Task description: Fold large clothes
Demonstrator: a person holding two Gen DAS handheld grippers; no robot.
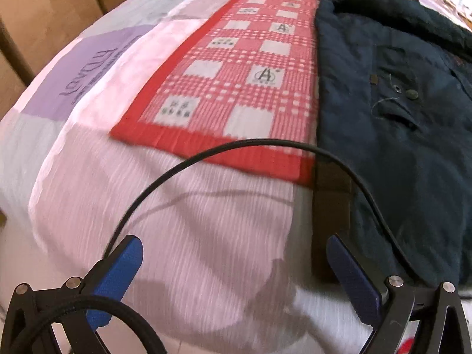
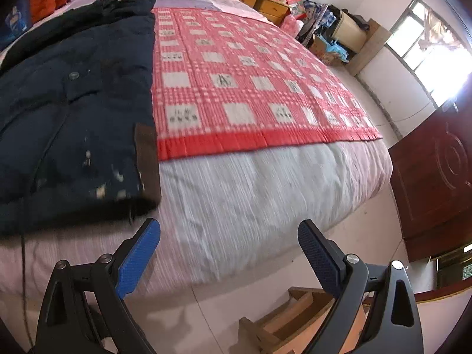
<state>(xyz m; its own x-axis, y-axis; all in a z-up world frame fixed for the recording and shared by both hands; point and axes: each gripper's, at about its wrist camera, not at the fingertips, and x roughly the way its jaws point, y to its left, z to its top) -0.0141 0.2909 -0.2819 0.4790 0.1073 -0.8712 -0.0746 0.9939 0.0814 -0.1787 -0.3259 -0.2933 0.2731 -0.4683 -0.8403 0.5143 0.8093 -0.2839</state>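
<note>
Lying flat on the bed [image 2: 265, 183], the coat [image 2: 73, 94] covered part of a red checked mat [image 2: 250, 88], its brown cuff [image 2: 147, 162] near the bed's foot. Left gripper [image 1: 233, 253] hovered spread wide, holding nothing, just short of the cuff [image 1: 330, 206]. Right gripper [image 2: 228, 236] hung equally wide and empty beside the hem.

The coat [image 2: 73, 94] lies on the bed [image 2: 250, 194], overlapping the mat [image 2: 250, 88] (its edge only).
</note>
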